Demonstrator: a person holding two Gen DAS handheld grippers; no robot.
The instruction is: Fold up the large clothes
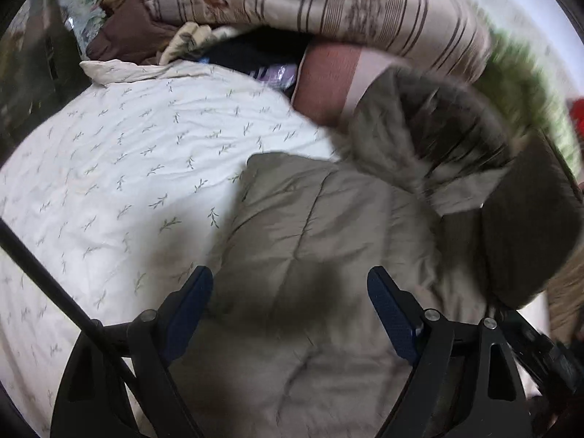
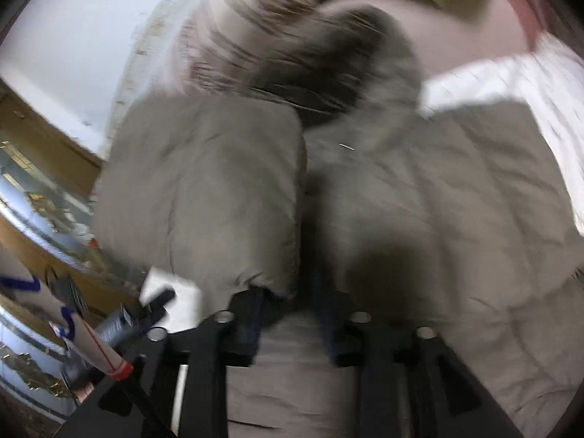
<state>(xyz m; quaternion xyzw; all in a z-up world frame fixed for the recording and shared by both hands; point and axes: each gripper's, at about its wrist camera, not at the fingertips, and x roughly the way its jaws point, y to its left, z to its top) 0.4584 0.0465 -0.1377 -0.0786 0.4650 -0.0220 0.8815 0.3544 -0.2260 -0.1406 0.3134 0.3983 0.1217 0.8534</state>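
A taupe padded coat [image 1: 310,219] with a grey fur-trimmed hood [image 1: 419,138] lies on a white leaf-print bedsheet [image 1: 127,164]. My left gripper [image 1: 290,273] hovers over the coat's body, open wide, with nothing between its blue pads. The right wrist view is blurred. There the coat's sleeve [image 2: 204,189] lies folded along the coat body [image 2: 438,200], below the fur hood [image 2: 346,69]. My right gripper [image 2: 292,303] sits at the sleeve's cuff end with its fingers apart. The cuff overlaps the left fingertip, and a dark gap shows between the fingers.
A striped duvet [image 1: 328,3], a pink pillow [image 1: 325,80] and a brown garment [image 1: 127,33] are piled at the head of the bed. A black rod [image 1: 54,284] crosses the lower left. Wooden furniture [image 2: 36,138] and a patterned floor lie left of the bed.
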